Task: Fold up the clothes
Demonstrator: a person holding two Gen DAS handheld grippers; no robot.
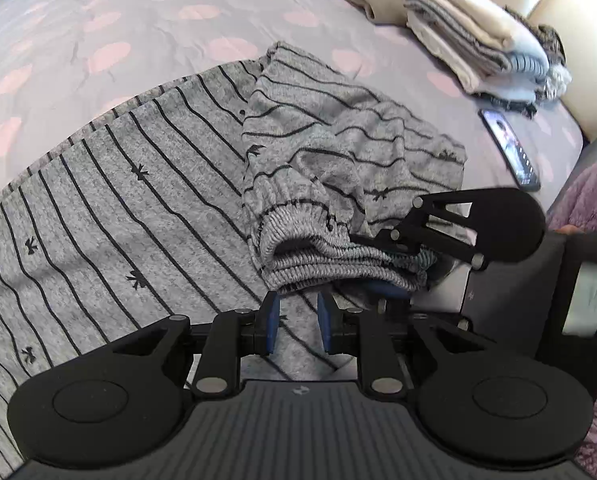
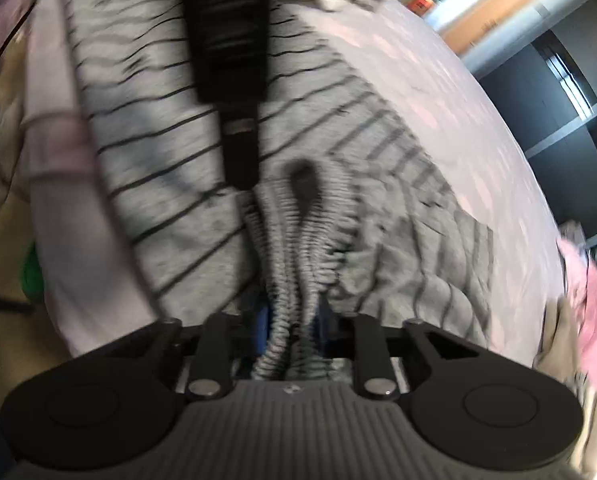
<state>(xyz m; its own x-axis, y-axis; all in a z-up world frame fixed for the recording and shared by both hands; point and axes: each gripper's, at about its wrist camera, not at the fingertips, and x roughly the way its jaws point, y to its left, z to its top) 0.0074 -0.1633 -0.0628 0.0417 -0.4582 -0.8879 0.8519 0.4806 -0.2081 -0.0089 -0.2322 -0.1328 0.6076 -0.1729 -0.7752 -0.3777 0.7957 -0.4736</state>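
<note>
Bed [image 1: 138,20], trousers' waistband [image 2: 286,320] in right hand-held gripper [image 2: 290,332]

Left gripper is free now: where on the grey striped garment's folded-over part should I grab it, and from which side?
Take the ribbed elastic band at its open end, beside the right gripper already clamped on it. Come in low with the left gripper from the near edge, one finger under the band: the stacked ribbing there is thick and raised off the flat striped garment.
</note>
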